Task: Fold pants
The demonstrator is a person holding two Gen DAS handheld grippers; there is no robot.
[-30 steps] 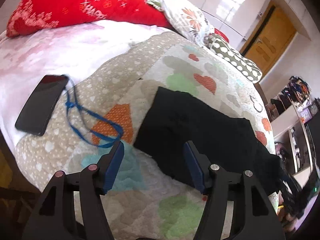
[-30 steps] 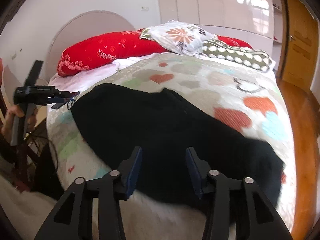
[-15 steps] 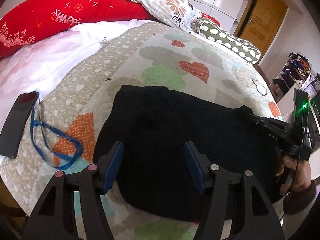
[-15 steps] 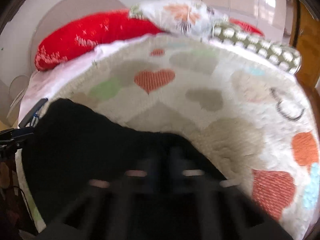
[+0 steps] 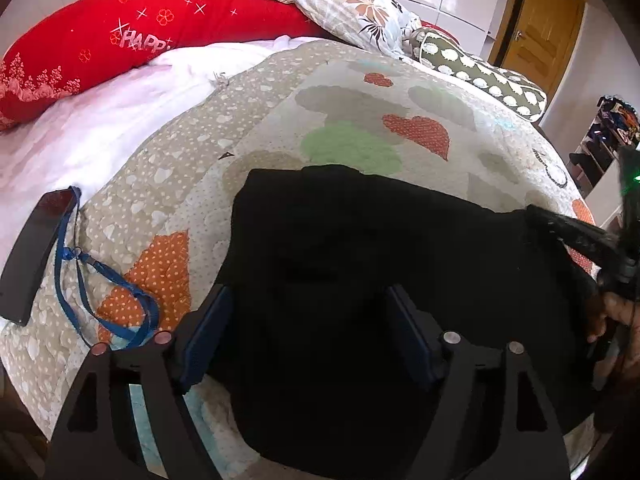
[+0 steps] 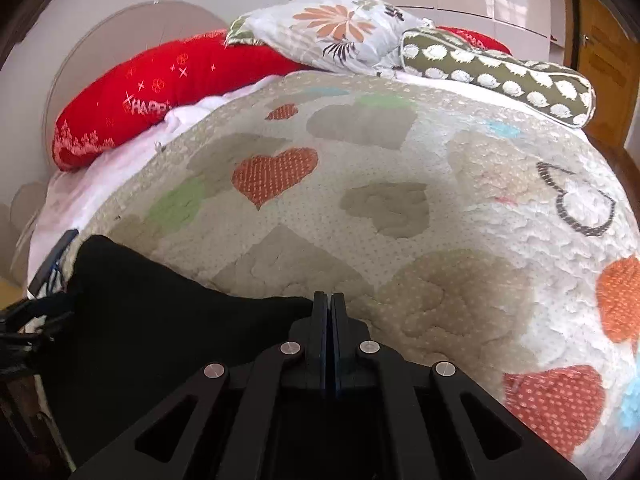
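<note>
Right wrist: tongs [image 6: 329, 300] perhaps pinching pants [image 6: 168, 320].

pants [image 5: 360, 264]: 1 | pillows [image 6: 340, 28]: 3 | phone [image 5: 32, 260]: 1 | lanyard [image 5: 108, 288]: 1 | quilt [image 6: 400, 200]: 1

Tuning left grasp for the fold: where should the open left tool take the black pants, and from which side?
Take the pants at their near-left edge, coming down from the bed's near side. The cloth lies flat on the quilt, so only a free hem offers a pinch; the left tool already straddles it.
</note>
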